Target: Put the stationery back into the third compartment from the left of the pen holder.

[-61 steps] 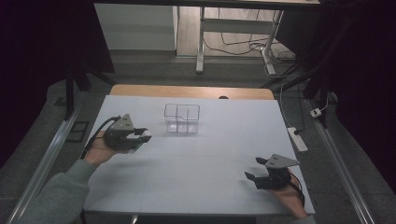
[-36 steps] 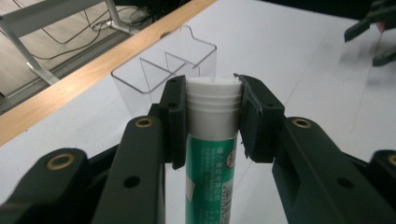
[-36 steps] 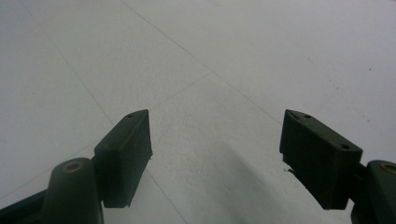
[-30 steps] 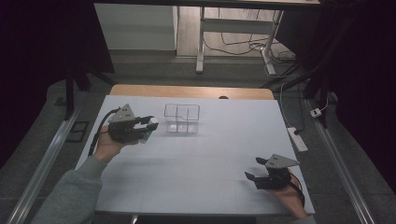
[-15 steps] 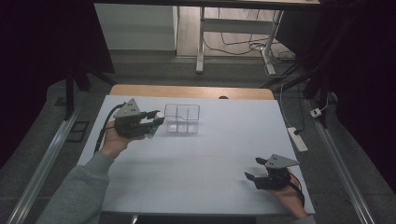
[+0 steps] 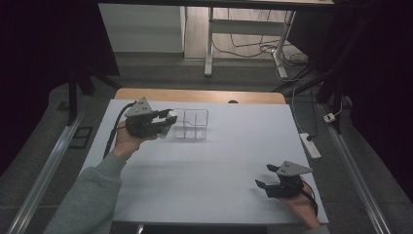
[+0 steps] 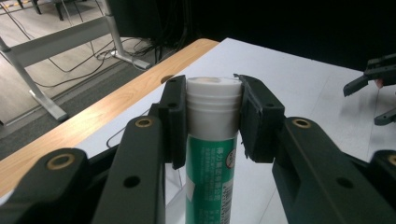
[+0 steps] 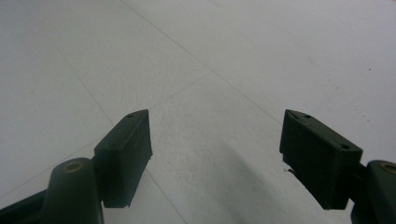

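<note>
Counter (image 6: 204,161), white and flat, is filling mid-frame; at its upper left the left gripper (image 6: 168,118) is clenching a green-and-white plastic tube (image 7: 210,158) by its ribbed cap beside a clear plastic divided box (image 6: 192,123). Light, rigid, probably slick; gripping lower looks safer. Right gripper (image 6: 263,186) is resting released, lower right.

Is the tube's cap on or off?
On. The tube wears its white cap, with the left gripper clamped across that cap.

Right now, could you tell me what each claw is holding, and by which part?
The left claw grips a green tube at its white cap end; the right claw is open and holds nothing.
</note>
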Available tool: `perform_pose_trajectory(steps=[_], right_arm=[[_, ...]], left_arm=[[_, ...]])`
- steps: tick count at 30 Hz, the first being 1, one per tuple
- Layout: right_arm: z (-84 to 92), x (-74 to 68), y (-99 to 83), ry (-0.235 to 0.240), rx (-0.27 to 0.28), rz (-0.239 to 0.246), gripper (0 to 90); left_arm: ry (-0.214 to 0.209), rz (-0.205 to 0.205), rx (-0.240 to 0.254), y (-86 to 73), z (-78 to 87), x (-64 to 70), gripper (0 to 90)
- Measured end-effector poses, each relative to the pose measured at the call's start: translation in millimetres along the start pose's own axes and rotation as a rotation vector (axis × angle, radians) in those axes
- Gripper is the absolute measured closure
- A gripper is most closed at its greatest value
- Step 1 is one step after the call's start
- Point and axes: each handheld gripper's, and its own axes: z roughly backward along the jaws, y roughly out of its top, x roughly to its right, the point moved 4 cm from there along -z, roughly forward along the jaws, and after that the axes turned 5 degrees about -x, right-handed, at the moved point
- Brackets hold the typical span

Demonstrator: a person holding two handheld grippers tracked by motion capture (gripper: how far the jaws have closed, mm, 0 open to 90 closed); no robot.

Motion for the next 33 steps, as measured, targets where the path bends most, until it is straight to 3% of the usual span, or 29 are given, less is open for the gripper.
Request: perform_pose_trajectory(steps=[20,33], right_arm=[[-0.7,0.0,-0.2,-0.002,-0.003,0.008,24.3],[-0.8,0.2,-0.3,-0.002,-0.003,0.007,24.2]], left_arm=[[-0.005,-0.003,0.018,22.4,-20.4,-0.4,64.5],[-0.018,0.003,0.025,36.5,-46.8,2.2,64.5]])
